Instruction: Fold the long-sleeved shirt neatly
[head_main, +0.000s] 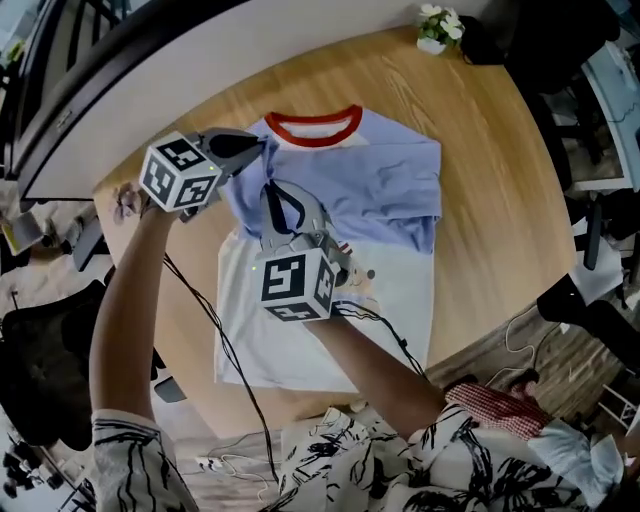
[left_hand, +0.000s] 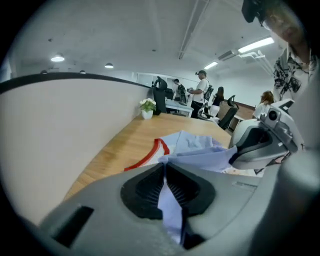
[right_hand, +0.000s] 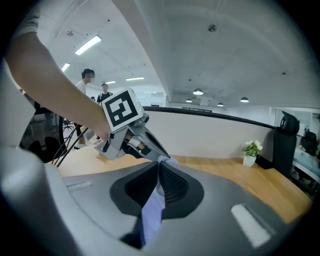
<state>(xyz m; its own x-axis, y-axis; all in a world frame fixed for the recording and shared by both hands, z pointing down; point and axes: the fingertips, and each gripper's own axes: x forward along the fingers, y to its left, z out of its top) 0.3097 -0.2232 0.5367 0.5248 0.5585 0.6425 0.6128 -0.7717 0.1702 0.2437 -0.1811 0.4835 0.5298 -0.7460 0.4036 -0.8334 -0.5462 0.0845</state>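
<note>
While the shirt (head_main: 400, 320) lies on wood (head_main: 490, 180), left claw (left_hand: 164, 167) and right claw (right_hand: 159, 165) pinch its lilac sleeve (head_main: 245, 195).

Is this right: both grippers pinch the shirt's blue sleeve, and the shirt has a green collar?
Not quite: the collar is red, not green, as the head view shows. The left gripper and right gripper do each pinch the blue sleeve of the shirt.

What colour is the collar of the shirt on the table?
Red. The shirt collar shows best in the head view.
</note>
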